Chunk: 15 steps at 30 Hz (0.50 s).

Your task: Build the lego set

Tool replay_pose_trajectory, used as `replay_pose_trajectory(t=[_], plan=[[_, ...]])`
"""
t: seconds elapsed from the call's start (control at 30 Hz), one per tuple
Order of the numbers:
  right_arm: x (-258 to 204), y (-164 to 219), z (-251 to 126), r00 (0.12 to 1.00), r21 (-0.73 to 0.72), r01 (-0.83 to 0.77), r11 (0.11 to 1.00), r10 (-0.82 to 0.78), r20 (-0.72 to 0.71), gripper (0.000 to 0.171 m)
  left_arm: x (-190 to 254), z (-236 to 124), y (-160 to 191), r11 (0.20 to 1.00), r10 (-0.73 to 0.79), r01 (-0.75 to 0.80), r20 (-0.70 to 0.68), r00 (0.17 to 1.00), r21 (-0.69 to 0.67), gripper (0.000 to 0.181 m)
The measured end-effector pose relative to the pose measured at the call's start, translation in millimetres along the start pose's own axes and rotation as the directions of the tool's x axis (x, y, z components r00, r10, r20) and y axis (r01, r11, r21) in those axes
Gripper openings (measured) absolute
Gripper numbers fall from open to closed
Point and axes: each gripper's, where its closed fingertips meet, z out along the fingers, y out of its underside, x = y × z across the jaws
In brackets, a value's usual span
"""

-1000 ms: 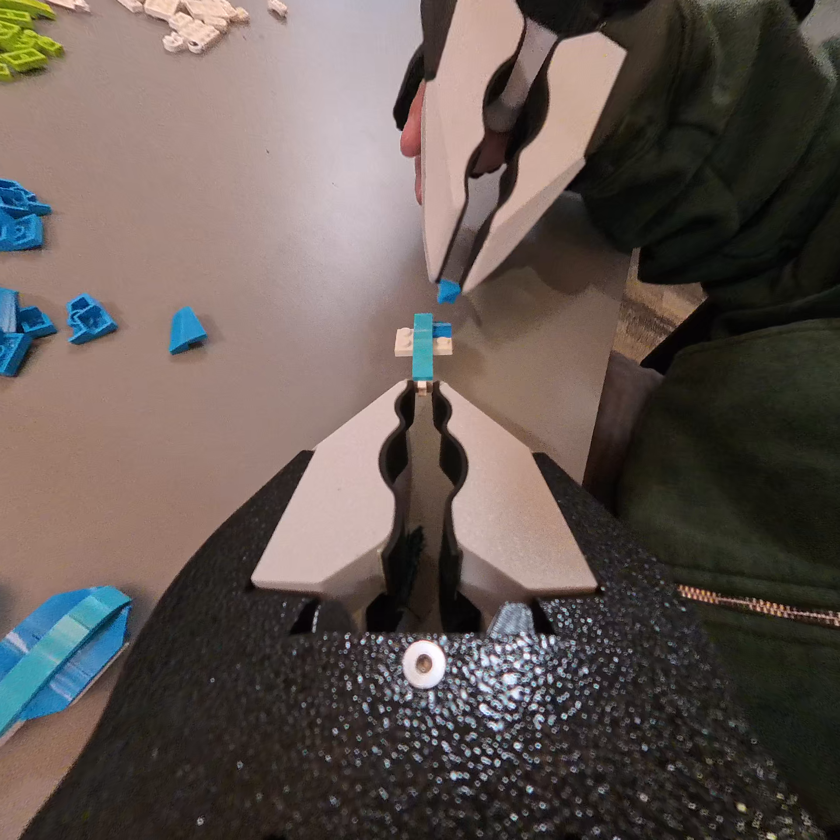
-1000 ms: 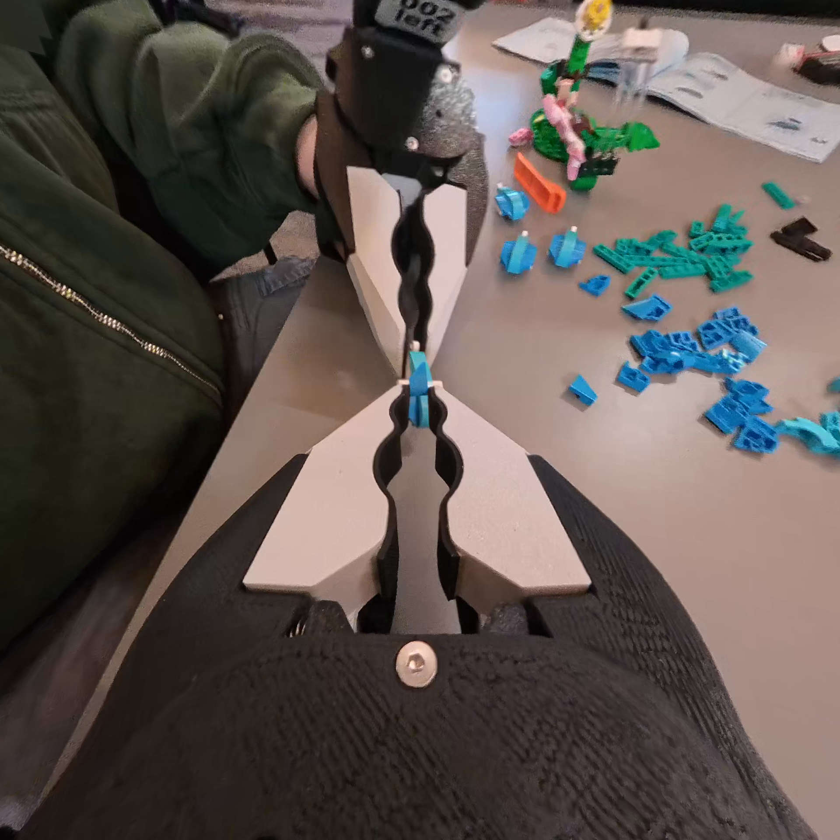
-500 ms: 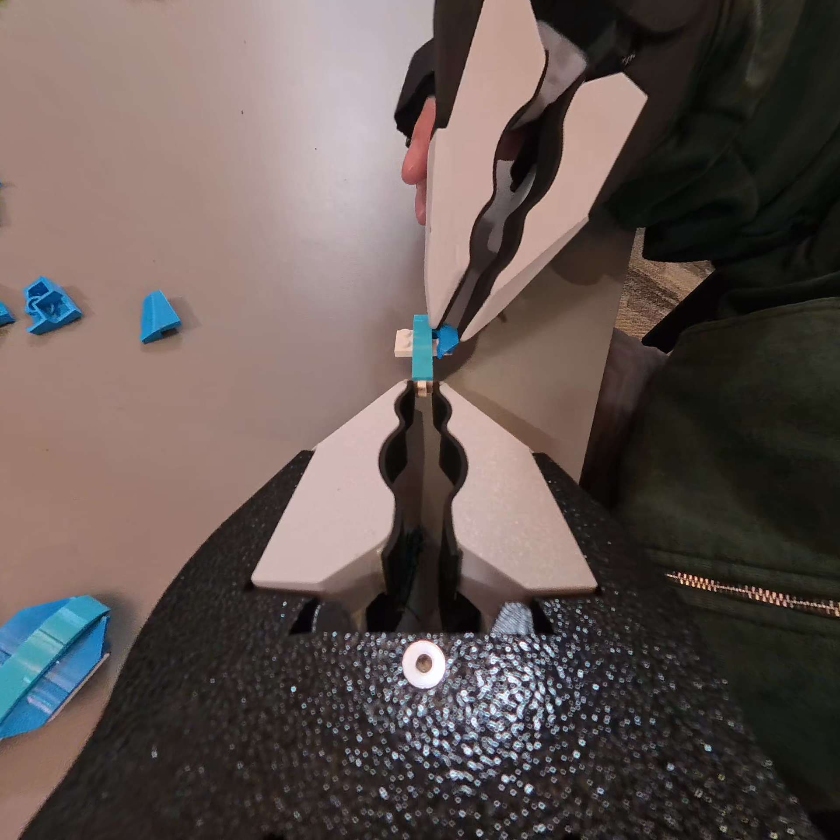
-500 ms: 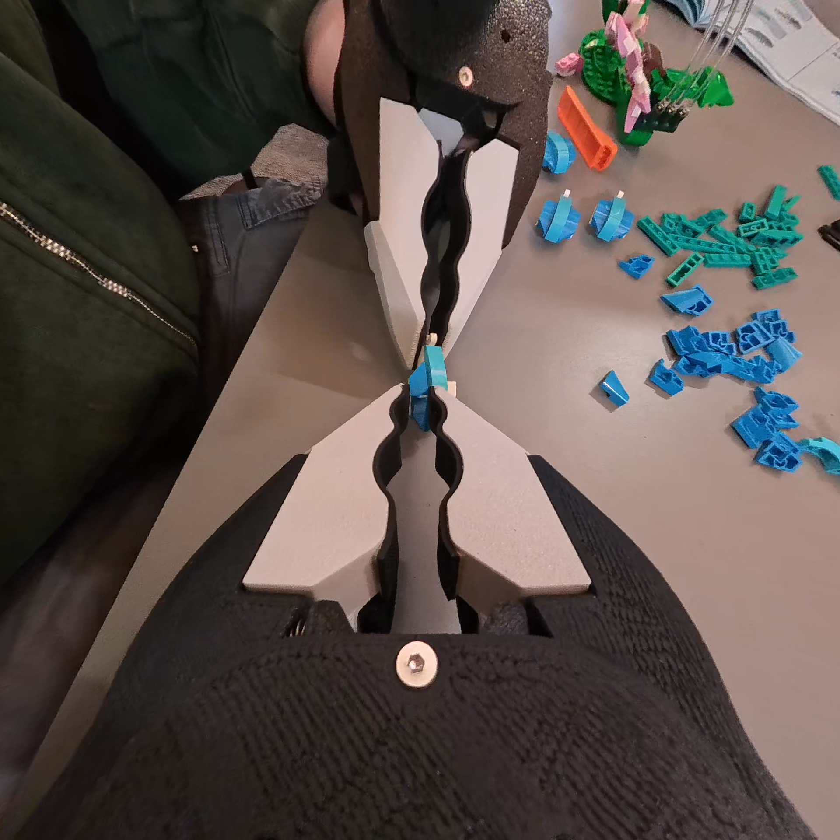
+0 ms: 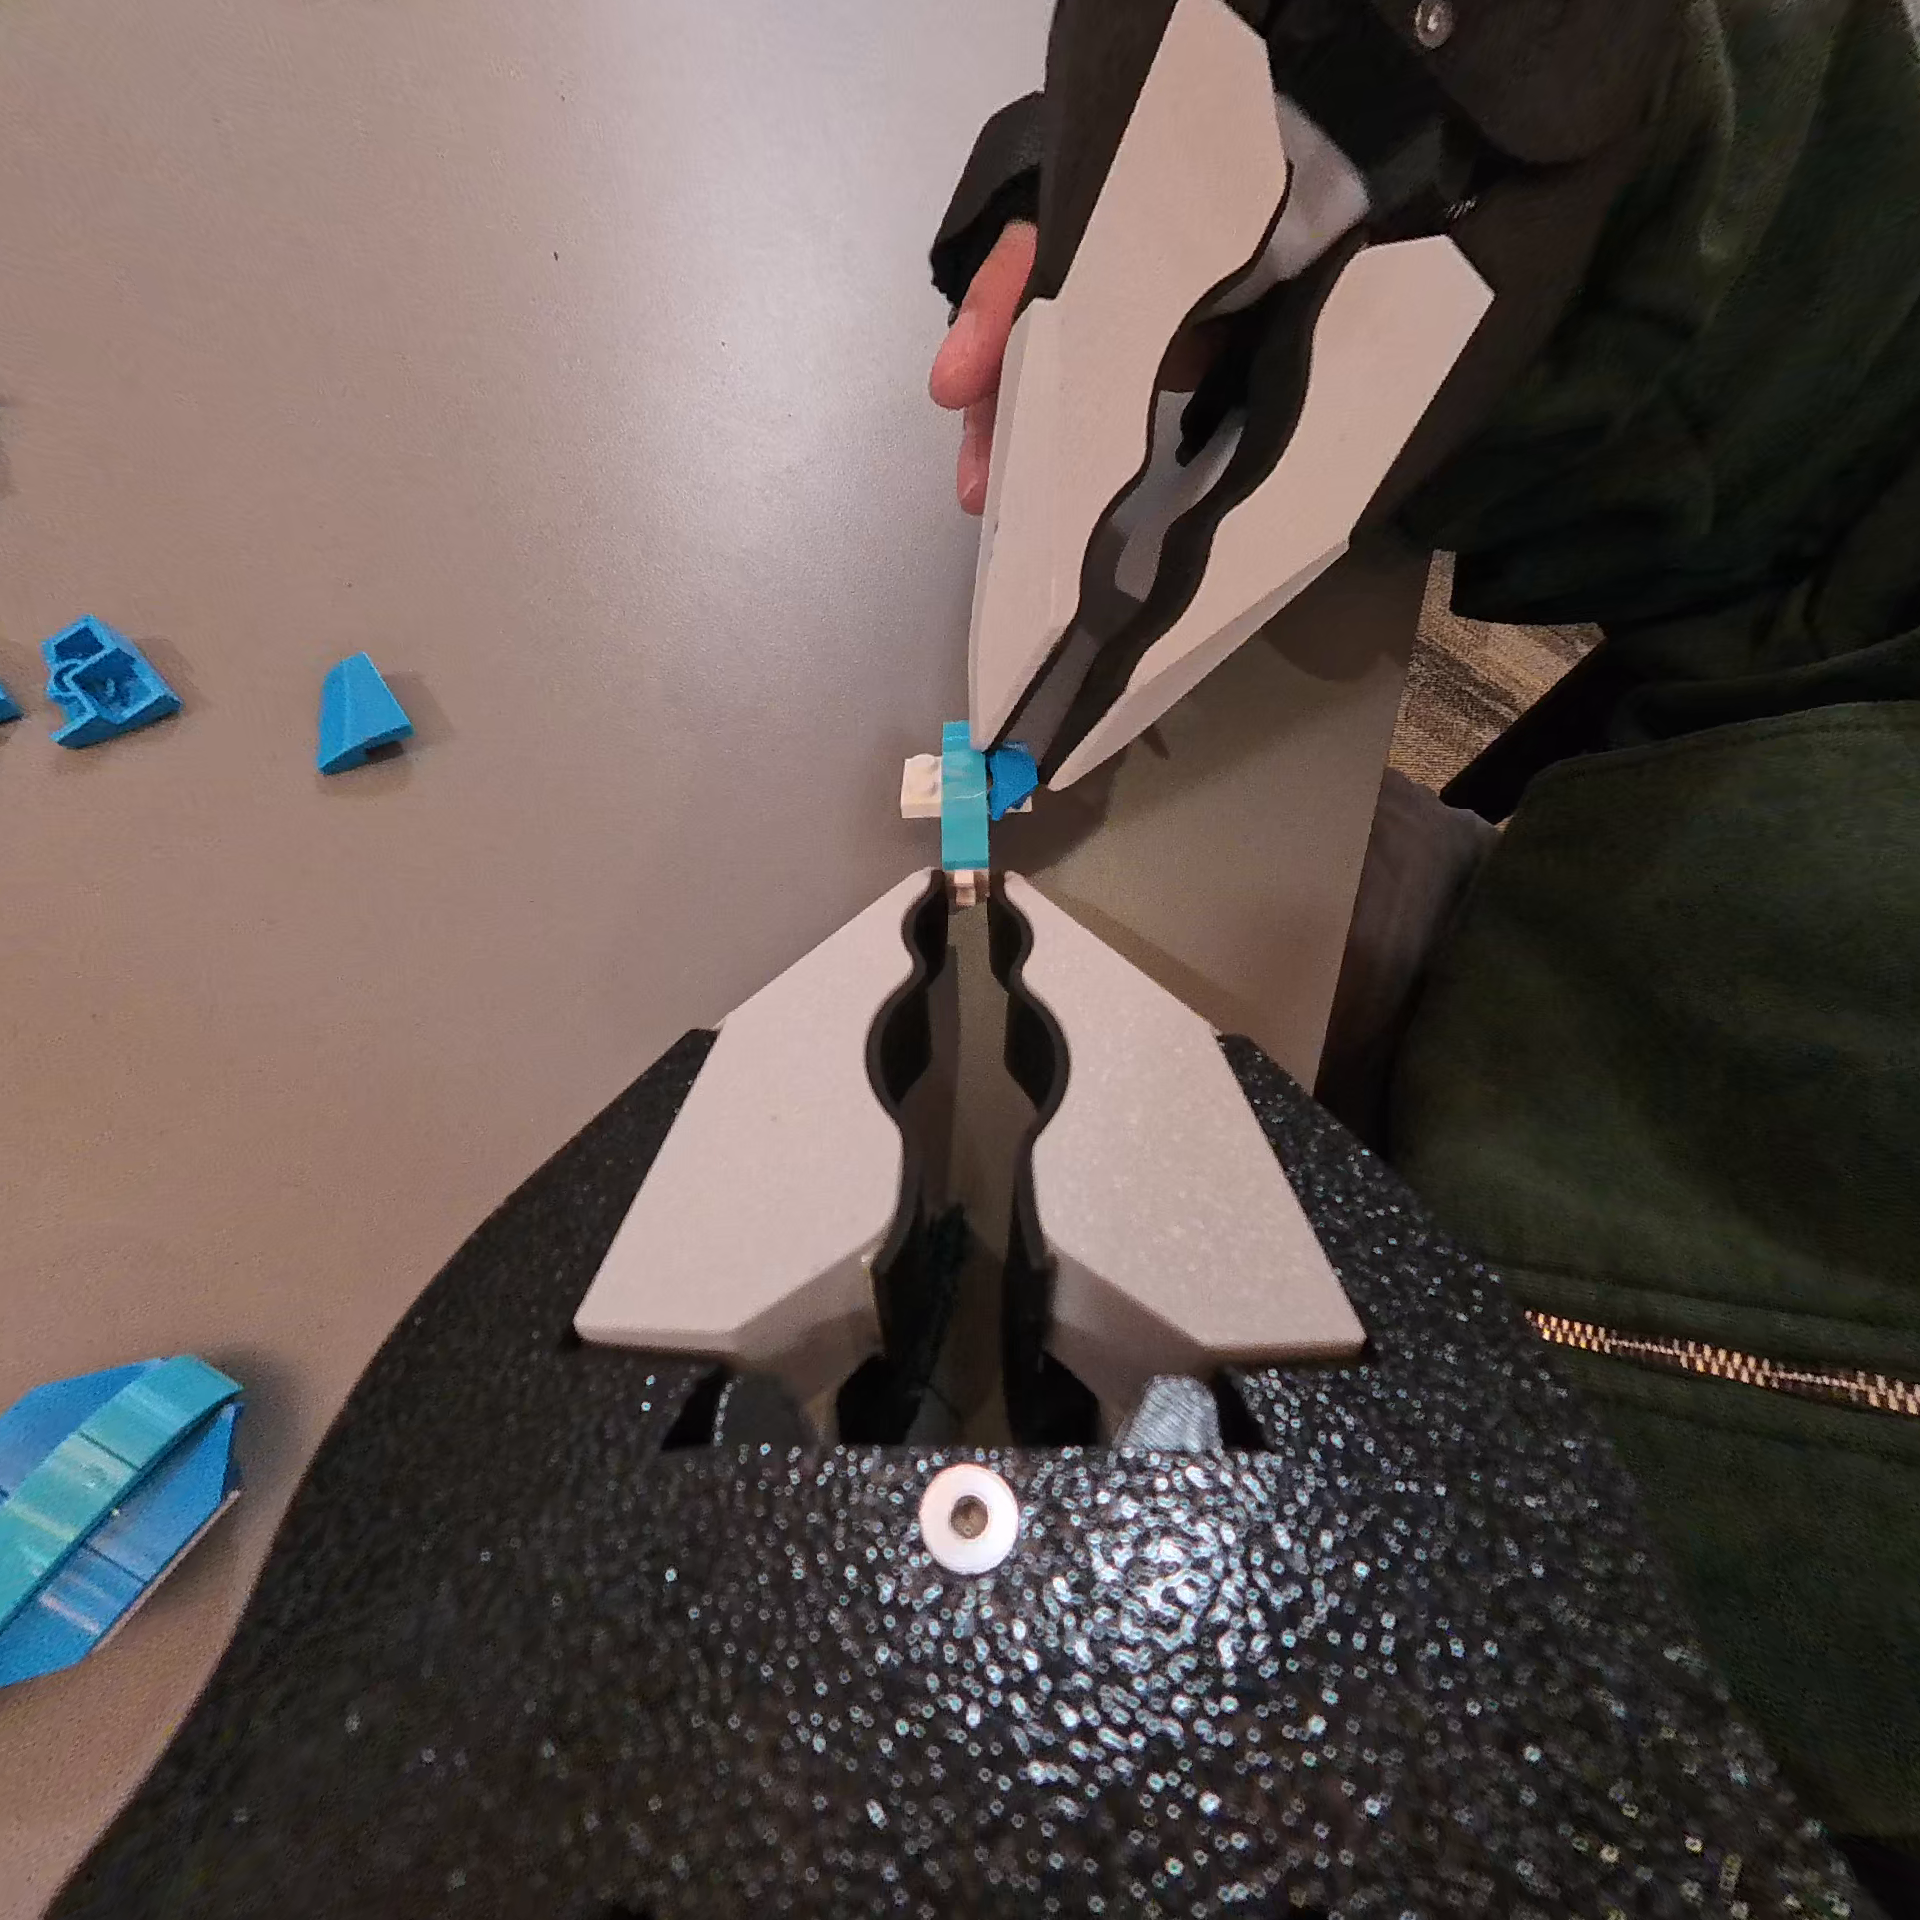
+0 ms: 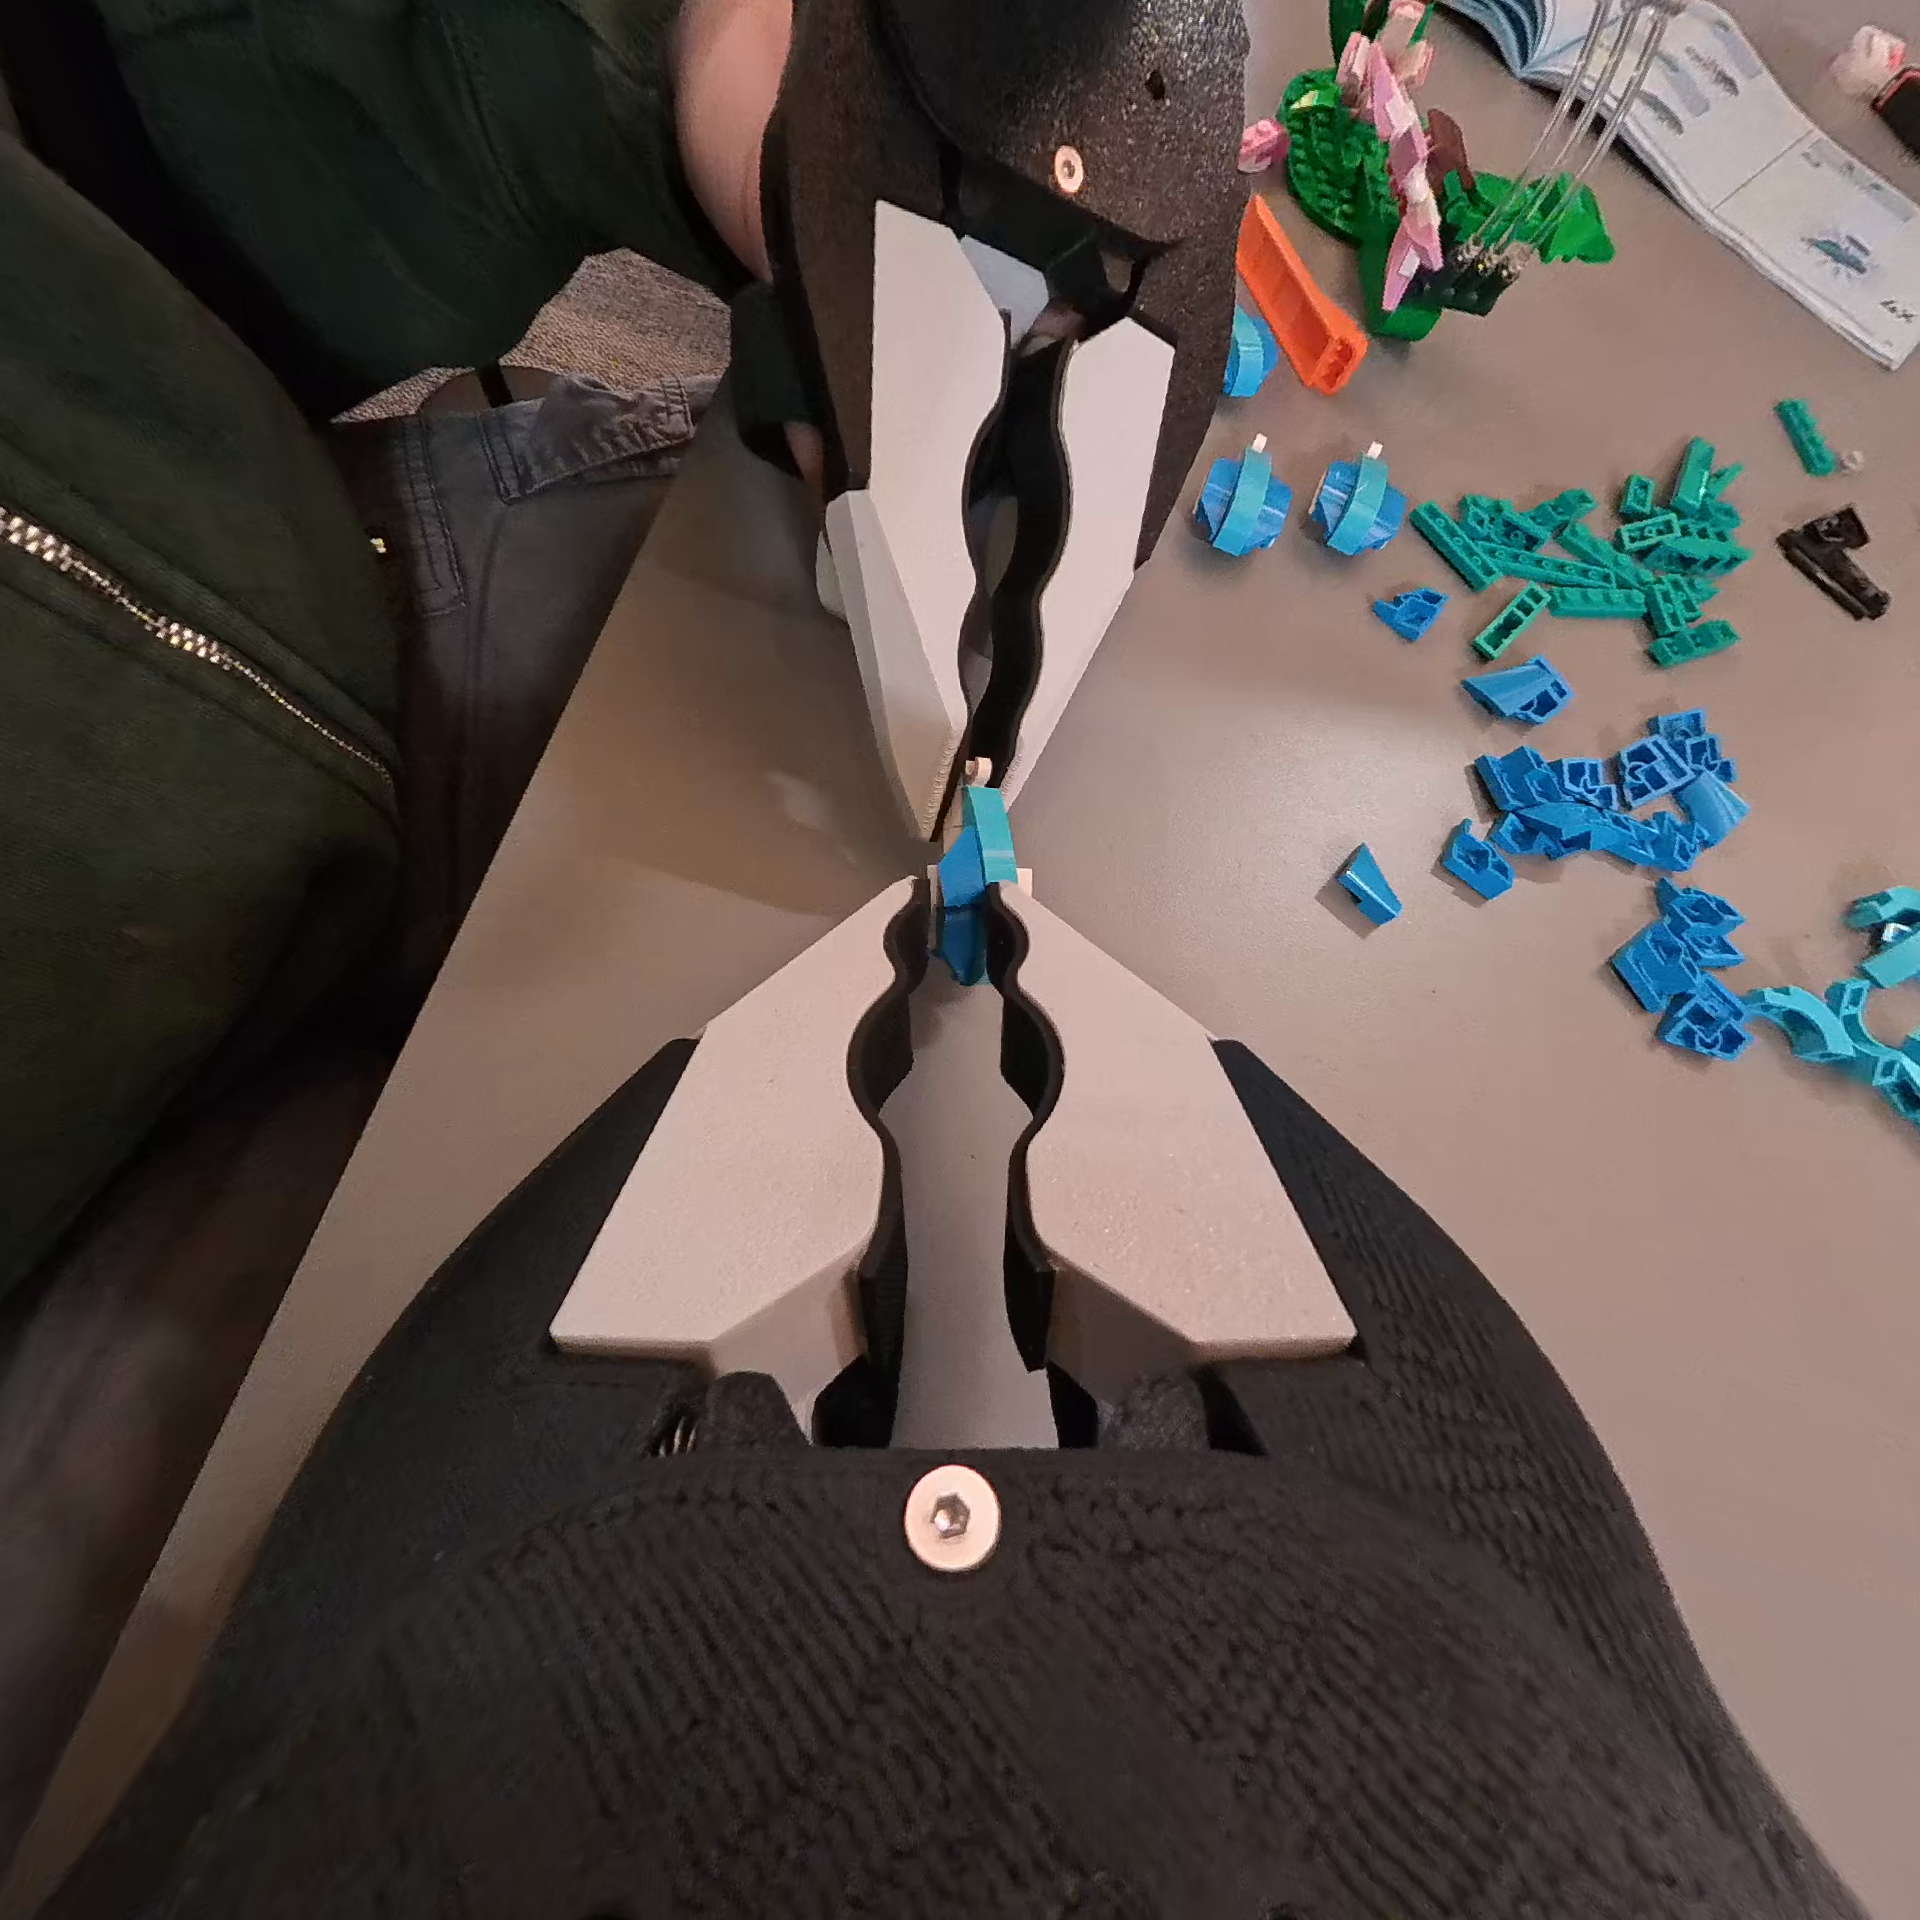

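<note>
My left gripper is shut on the white peg of a small assembly, a teal curved strip on a white plate, held above the table. My right gripper comes in from the upper right, shut on a small blue slope piece that presses against the assembly's right side. In the right wrist view my right gripper grips the blue slope between its tips, with the teal assembly just beyond it and my left gripper reaching in from the top.
Loose blue pieces, teal-green pieces, two finished blue parts, an orange separator, a green and pink model and a booklet lie to the right. A blue curved build lies lower left. The person's green jacket is beside the table edge. Left and right tips are no more than a few centimetres apart. The orange separator lies around 20 cm away from my left fingertips.
My right gripper has brought the blue slope down from above the assembly until it touches its side. The two grippers have come closer together.
</note>
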Motion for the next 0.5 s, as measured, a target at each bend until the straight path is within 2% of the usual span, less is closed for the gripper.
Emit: replay_pose_trajectory(t=[0.4, 0.5], plan=[[0.1, -1.7, -1.0, 1.0, 0.005, 0.005, 1.0, -0.005, -0.019, 0.013, -0.4, -0.4, -0.4, 1.0, -0.007, 0.007, -0.003, 1.0, 0.004, 0.005], [0.0, -3.3, -3.4, 0.999, 0.017, 0.019, 1.0, -0.018, -0.042, 0.021, -0.7, -0.8, -0.8, 1.0, -0.009, 0.009, -0.001, 1.0, 0.007, 0.005]])
